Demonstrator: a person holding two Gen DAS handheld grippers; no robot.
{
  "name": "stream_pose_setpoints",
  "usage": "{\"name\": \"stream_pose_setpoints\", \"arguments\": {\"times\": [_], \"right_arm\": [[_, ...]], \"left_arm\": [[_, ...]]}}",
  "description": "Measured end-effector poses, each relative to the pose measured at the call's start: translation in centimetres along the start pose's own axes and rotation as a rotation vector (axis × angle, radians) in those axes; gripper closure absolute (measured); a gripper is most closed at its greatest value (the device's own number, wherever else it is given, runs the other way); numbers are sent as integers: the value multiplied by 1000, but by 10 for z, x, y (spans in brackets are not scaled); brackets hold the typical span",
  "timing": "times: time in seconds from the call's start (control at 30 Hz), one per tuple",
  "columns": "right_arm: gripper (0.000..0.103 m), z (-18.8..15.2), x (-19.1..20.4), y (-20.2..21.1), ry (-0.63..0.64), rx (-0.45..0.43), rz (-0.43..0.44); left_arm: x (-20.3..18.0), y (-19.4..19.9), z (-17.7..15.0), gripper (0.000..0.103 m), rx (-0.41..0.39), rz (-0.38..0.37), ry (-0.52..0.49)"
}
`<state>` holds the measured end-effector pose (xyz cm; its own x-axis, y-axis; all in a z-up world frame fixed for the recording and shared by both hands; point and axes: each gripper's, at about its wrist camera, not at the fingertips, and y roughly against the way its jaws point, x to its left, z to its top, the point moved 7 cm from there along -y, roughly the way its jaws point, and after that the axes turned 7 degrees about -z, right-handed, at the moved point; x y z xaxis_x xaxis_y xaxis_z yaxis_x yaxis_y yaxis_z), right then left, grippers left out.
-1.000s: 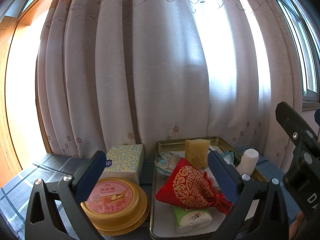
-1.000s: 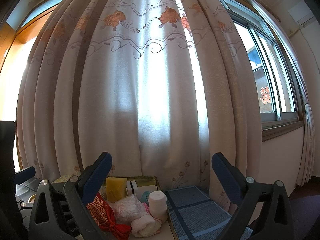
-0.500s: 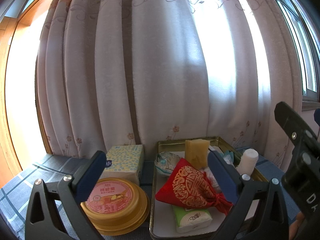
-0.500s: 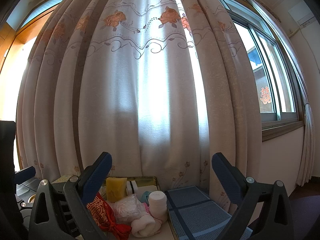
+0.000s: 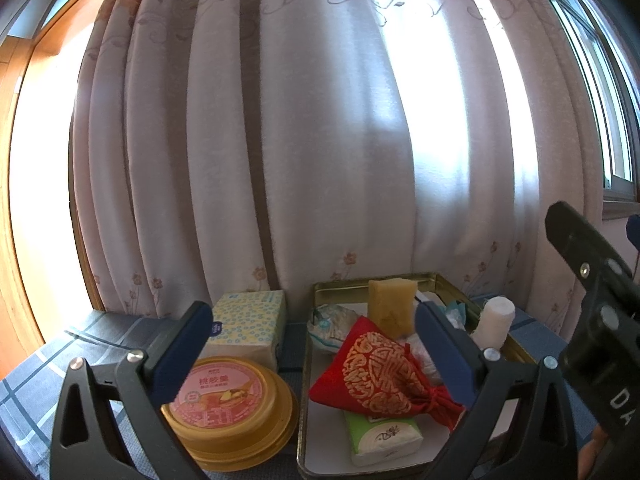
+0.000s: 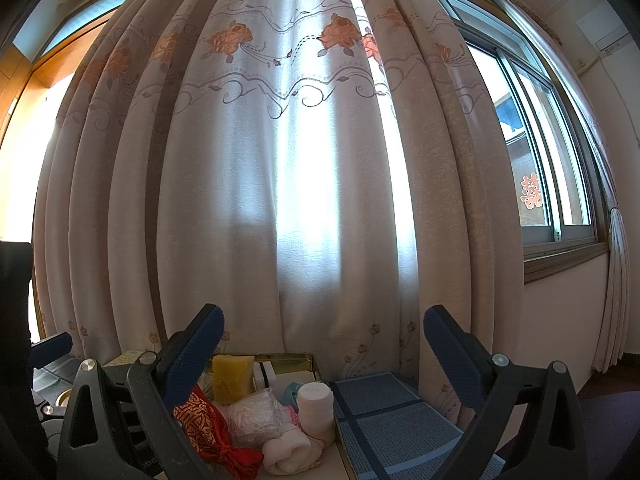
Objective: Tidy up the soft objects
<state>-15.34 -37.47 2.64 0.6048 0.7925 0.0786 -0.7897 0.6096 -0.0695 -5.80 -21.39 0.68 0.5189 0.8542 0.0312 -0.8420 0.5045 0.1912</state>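
Curtained tabletop (image 5: 48,364), tray (image 5: 344,284) partly hidden behind both empty, wide-spread hand-held grippers (image 5: 312,348) (image 6: 320,348).

Red gold-patterned pouch (image 5: 384,376), yellow sponge (image 5: 390,306), white roll (image 5: 494,322) in tray (image 5: 306,364)

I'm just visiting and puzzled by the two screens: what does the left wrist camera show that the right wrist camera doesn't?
Only the left wrist view shows the round yellow tub with a pink lid and the green tissue pack in the tray.

Only the right wrist view shows the window's red paper cutout and a pink rolled cloth.

Both show the curtain, red pouch, yellow sponge, white roll, and open gripper fingers.
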Motion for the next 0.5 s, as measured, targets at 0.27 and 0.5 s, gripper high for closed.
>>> {"name": "stream_pose_setpoints", "arguments": {"times": [0.27,0.5], "right_arm": [[1,0,0,0,1,1,1],[1,1,1,-1,2,3,2]], "left_arm": [[0,-8,-2,1,25,-43,26],[-4,-5,-1,0,7,-25,8]]}}
